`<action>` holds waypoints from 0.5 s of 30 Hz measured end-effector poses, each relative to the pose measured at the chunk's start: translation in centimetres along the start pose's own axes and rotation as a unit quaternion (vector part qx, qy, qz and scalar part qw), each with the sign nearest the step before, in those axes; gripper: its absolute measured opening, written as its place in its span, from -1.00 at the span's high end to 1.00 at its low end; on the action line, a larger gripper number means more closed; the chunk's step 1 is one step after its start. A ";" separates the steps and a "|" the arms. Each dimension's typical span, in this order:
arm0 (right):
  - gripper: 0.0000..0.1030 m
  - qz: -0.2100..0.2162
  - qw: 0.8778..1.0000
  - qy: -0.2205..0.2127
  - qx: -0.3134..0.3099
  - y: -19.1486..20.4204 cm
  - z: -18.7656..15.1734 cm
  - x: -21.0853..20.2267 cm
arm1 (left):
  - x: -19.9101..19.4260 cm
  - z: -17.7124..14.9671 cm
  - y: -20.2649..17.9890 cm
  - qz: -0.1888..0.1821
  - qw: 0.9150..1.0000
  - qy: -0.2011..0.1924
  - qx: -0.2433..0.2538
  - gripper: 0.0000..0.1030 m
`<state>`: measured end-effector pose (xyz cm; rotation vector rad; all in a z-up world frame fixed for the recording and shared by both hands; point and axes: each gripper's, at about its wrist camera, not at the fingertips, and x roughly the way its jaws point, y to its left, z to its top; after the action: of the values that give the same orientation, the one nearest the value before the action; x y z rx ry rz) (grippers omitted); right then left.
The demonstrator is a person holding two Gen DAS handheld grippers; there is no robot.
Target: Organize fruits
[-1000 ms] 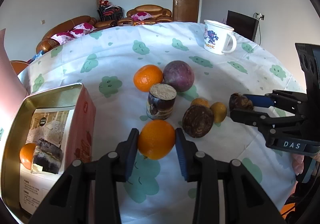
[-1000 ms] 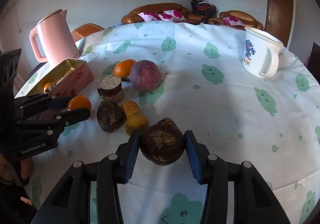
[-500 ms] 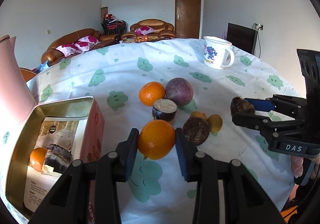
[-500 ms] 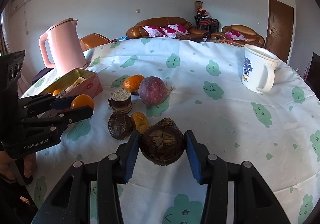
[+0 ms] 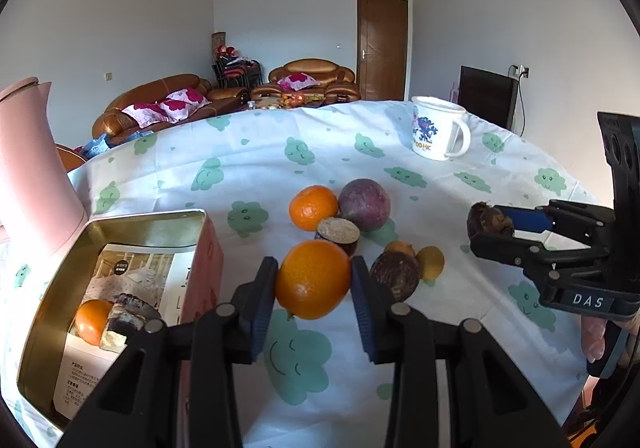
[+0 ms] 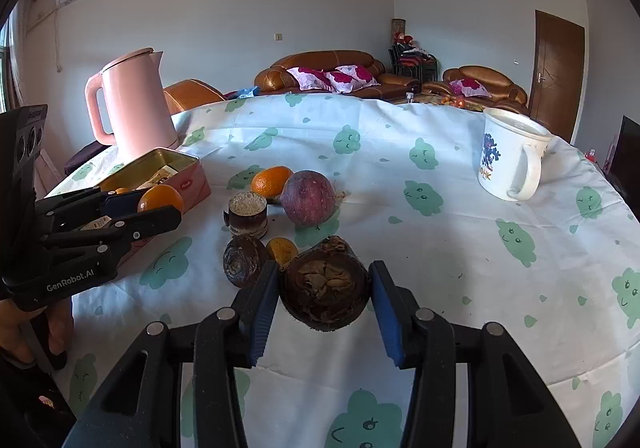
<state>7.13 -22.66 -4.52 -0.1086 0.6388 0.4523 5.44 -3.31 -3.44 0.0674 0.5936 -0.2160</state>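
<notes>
Left gripper [image 5: 313,280]: jaws closed on an orange [image 5: 313,279], pads pressing both sides, fruit held clear of the tablecloth [image 5: 256,159]. To the left of these jaws sits an open tin [image 5: 152,216] holding another orange and a dark piece. Ahead of the jaws: a fruit pile with a purple fruit [image 5: 364,203].

Right gripper [image 6: 324,290]: jaws part-way closed on a dark brown fruit [image 6: 324,288], gripped at both sides. Mug [image 6: 510,153] ahead to the right; pink kettle [image 6: 134,103] far left.
</notes>
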 end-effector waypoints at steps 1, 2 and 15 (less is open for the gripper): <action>0.08 0.000 1.000 -0.003 -0.001 0.0 0.0 -0.1 | -0.1 0.0 0.0 0.002 1.000 -0.002 -0.001 0.26; 0.08 -0.001 1.000 -0.005 -0.002 0.0 0.0 -0.2 | -0.2 0.0 0.1 0.003 1.000 -0.005 -0.003 0.26; 0.08 -0.004 0.999 -0.031 -0.010 0.4 -0.1 -1.2 | -1.0 0.0 0.5 0.014 0.999 -0.025 -0.016 0.26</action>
<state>6.03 -22.79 -3.89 -0.1166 0.5721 0.4521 4.74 -2.64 -2.92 0.0385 0.5453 -0.1804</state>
